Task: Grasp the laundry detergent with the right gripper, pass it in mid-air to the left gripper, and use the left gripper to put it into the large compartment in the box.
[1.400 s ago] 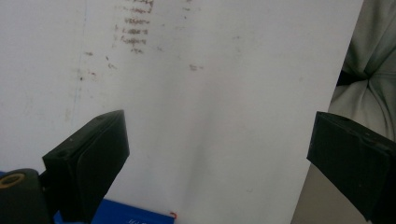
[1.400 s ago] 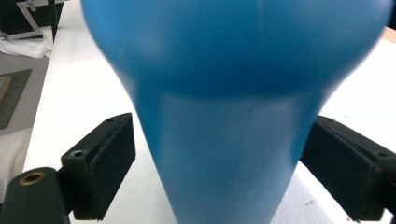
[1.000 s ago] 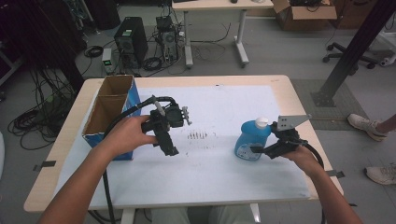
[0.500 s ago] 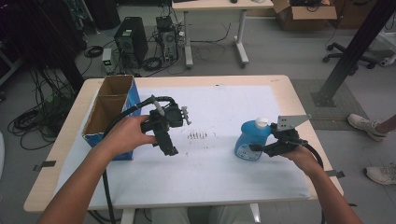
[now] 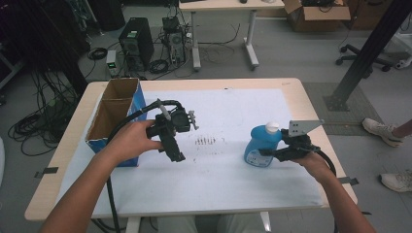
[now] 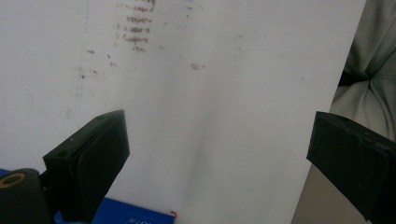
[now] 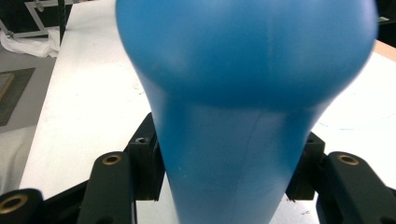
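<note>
Cluttered workshop floor, with computer towers and cable coils, lies beyond a pale wooden bench (image 5: 311, 104) covered by a white sheet (image 5: 233, 116) that carries a patch of brownish smudges (image 5: 206, 141) near its middle.

An open cardboard box (image 5: 114, 116) with blue sides stands at the sheet's left edge. If the left arm swings wide, it could knock this box, since the hand works just beside it.

On the right side of the sheet a blue bottle (image 5: 261, 146) with a white cap stands upright. The right tool (image 5: 266, 155) has just been closing its jaws and now clamps the bottle's narrower lower body from both sides; the right gripper view shows blue plastic (image 7: 243, 116) pressed between the black pads. The main risk, as I judge it, sits here: the body is smooth, rounded and flares above the grip, so a hasty lift could let it slip, tip or twist in the jaws. Squeezing soft plastic hard might also dent it or force liquid toward the cap.

The left tool (image 5: 177, 154), held over the sheet well apart from the bottle, has its jaws spread wide with nothing between them. A careless drop could scuff the sheet.
</note>
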### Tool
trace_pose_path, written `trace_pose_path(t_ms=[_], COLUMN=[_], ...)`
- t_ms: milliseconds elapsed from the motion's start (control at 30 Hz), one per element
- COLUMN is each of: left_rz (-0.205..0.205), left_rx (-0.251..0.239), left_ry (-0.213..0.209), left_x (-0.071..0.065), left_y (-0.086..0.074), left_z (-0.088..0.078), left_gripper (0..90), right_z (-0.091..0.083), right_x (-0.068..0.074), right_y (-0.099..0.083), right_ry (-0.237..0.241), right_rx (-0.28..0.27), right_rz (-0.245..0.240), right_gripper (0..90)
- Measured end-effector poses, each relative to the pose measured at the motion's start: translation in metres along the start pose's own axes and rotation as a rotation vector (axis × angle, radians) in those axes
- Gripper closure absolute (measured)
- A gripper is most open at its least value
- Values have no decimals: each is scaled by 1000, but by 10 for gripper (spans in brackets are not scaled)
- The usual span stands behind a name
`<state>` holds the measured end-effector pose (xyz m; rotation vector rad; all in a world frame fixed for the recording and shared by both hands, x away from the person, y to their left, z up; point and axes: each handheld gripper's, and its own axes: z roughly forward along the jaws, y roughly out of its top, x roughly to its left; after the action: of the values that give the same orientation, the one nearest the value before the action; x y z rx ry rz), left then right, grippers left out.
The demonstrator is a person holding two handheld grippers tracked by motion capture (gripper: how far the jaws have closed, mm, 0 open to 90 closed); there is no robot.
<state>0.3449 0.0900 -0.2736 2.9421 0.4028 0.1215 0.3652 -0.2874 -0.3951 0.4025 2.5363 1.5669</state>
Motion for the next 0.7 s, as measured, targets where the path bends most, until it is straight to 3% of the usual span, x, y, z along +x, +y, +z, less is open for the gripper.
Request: trace_pose_path(t_ms=[200,400,700], left_rz=[-3,-14,7], left_rx=[-7,-27,-32], left_ry=[-3,1,14], left_x=[0,-1,-7], left_y=[-1,0,9], left_z=[-2,-9,-21], left_gripper=[60,59,59], right_z=[-3,-19,-32], right_x=[1,2,7], right_y=[4,19,33], right_ry=[4,-2,0], right_rx=[-7,-34,-21], right_rz=[-2,-15,-36], right_gripper=[444,445,445])
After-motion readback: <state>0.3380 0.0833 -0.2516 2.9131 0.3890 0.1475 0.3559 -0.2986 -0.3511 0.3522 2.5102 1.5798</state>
